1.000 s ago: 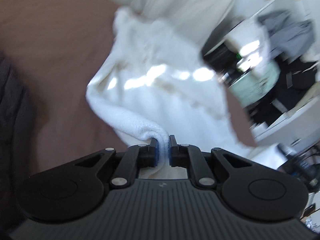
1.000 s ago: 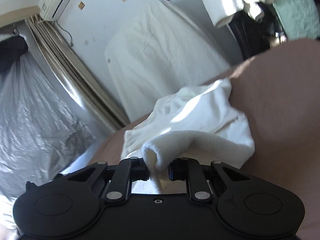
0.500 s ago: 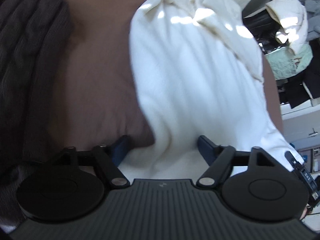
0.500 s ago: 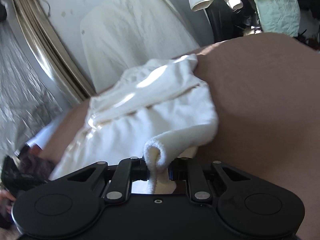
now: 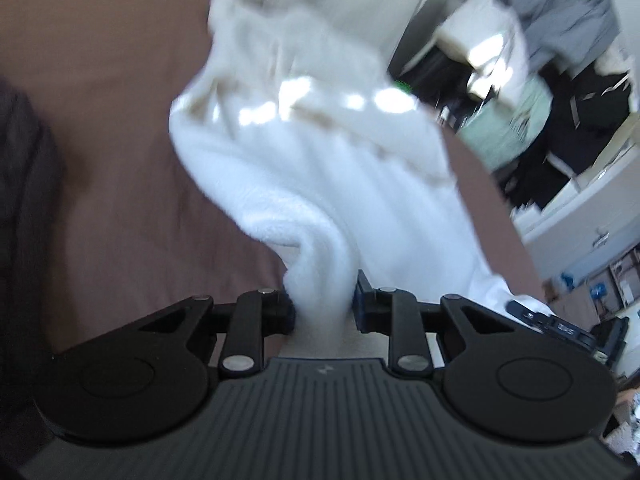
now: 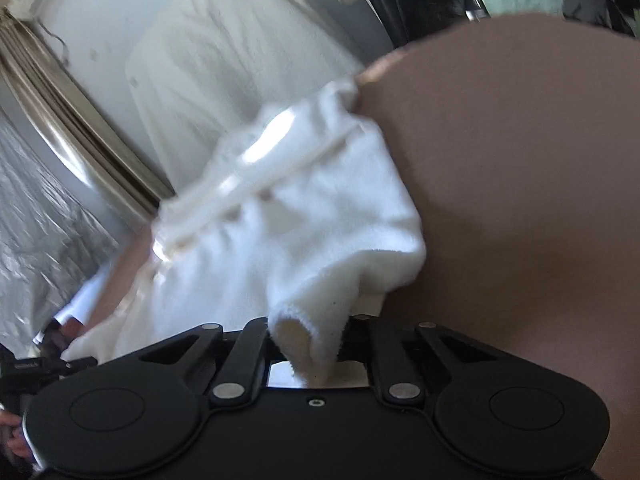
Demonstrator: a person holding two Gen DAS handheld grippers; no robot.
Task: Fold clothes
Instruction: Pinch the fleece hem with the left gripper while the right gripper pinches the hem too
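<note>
a: jaws of left gripper (image 5: 325, 302) just closing, white garment (image 5: 320, 184) pinched between them.
b: right gripper (image 6: 308, 338) clamps another edge; garment lies on brown bed cover (image 6: 520, 160).

The garment (image 5: 320, 168) lies on the bed (image 5: 112, 128); a cloth (image 5: 24, 200) lies left of it, a cupboard (image 5: 592, 188) to the right.

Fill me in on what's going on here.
A person is folding a white fleecy garment on a brown bedcover, working hand-held tongs in each hand. The left tongs have just been closing and now pinch a bunched fold at one edge. The right tongs are clamped on another edge, with a bit of fabric poking back between the fingers. A dark knitted item lies off to the side.
</note>
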